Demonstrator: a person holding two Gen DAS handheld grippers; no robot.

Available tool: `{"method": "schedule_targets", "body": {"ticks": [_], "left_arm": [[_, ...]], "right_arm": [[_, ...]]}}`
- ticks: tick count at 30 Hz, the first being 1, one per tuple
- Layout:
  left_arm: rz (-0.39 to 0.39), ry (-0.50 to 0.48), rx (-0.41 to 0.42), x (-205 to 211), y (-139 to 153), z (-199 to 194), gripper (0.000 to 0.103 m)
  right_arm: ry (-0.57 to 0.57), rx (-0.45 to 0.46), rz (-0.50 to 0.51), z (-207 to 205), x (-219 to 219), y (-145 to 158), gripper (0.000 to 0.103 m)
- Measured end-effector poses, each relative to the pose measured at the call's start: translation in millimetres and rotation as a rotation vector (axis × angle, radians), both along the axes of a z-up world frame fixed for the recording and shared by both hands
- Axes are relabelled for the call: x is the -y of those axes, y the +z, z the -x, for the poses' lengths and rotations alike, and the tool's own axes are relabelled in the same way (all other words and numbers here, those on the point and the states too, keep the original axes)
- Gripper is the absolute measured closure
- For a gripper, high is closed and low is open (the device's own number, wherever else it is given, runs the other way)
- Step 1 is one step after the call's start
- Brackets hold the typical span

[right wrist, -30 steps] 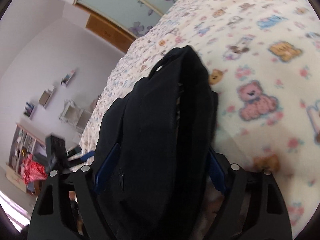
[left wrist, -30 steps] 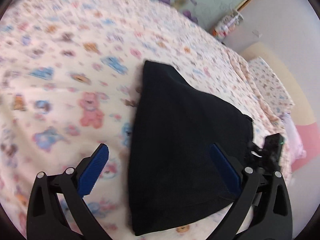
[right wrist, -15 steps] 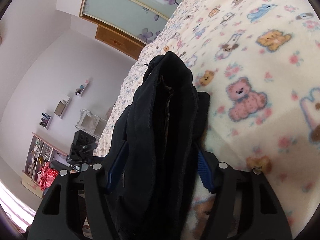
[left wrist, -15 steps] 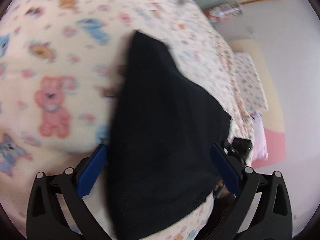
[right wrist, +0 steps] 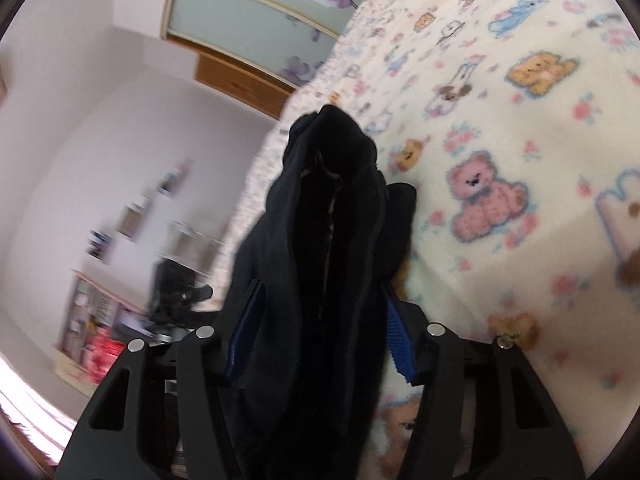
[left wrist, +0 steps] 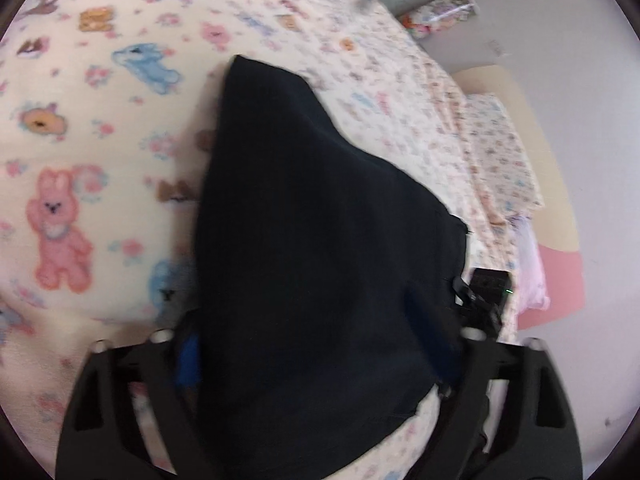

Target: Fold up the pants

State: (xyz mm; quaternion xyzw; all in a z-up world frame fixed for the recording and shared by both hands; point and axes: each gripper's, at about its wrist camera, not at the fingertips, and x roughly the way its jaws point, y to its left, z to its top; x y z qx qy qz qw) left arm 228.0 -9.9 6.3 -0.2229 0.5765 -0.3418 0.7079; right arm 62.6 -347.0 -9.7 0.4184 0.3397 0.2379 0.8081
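The black pants (left wrist: 320,240) lie folded on the cartoon-print bed cover (left wrist: 100,140). In the left wrist view my left gripper (left wrist: 316,344) straddles the near part of the pants, with the cloth between its blue pads (left wrist: 188,360); the jaws have come in around the fabric. In the right wrist view my right gripper (right wrist: 320,332) is shut on the thick bunched edge of the pants (right wrist: 332,240), blue pads (right wrist: 398,344) pressing both sides. The right gripper's body shows in the left wrist view (left wrist: 488,292) at the pants' right edge.
A pillow (left wrist: 500,148) and a pink headboard (left wrist: 560,280) lie at the bed's right end. A wardrobe with floral glass doors (right wrist: 260,12) stands beyond the bed. Shelves (right wrist: 100,308) stand along the far wall, off the bed's edge.
My left gripper has moved forward over the pants and its jaws have narrowed around the cloth. My right gripper has closed tighter on the bunched edge.
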Motion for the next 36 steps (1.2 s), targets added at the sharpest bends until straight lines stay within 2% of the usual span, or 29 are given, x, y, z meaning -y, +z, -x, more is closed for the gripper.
{"method": "schedule_targets", "body": {"ticks": [1,4,6,9,11,20,28,32,35,36], "left_arm": [[-0.013,0.025,-0.012,-1.4,-2.4,-2.2,0.038],[-0.037,0.054,-0.012,-2.9,-4.2,-1.7,0.052],[-0.048,0.053,0.013,-2.1,1.9,3.1,0.069],[-0.063,0.051,0.061,-2.3,14.2,10.7,0.082],[-0.085,0.045,0.107,1.3,21.6,16.7,0.085],[-0.049,0.045,0.21,5.3,54.3,31.7,0.089],[0.016,0.086,0.289,20.2,77.1,19.6,0.09],[-0.003,0.089,0.289,38.6,65.3,2.9,0.09],[-0.028,0.119,0.249,41.3,38.7,-9.1,0.088],[-0.029,0.149,0.241,37.6,27.4,-13.1,0.084]], "right_arm": [[0.0,-0.007,0.028,-1.3,-2.6,1.6,0.045],[-0.009,-0.012,0.045,1.5,-5.8,4.0,0.056],[-0.013,0.0,0.033,5.8,-7.3,6.3,0.062],[-0.025,0.008,0.018,8.6,-9.1,11.3,0.067],[-0.034,0.015,0.015,10.4,-11.0,17.6,0.069],[-0.039,0.08,0.025,11.0,-20.0,53.8,0.073],[-0.09,0.135,0.026,-6.9,-5.5,75.9,0.074],[-0.141,0.121,0.026,-19.1,10.1,68.9,0.074],[-0.185,0.035,0.065,-28.3,18.3,40.2,0.074],[-0.203,0.01,0.088,-28.8,18.0,30.1,0.073]]}}
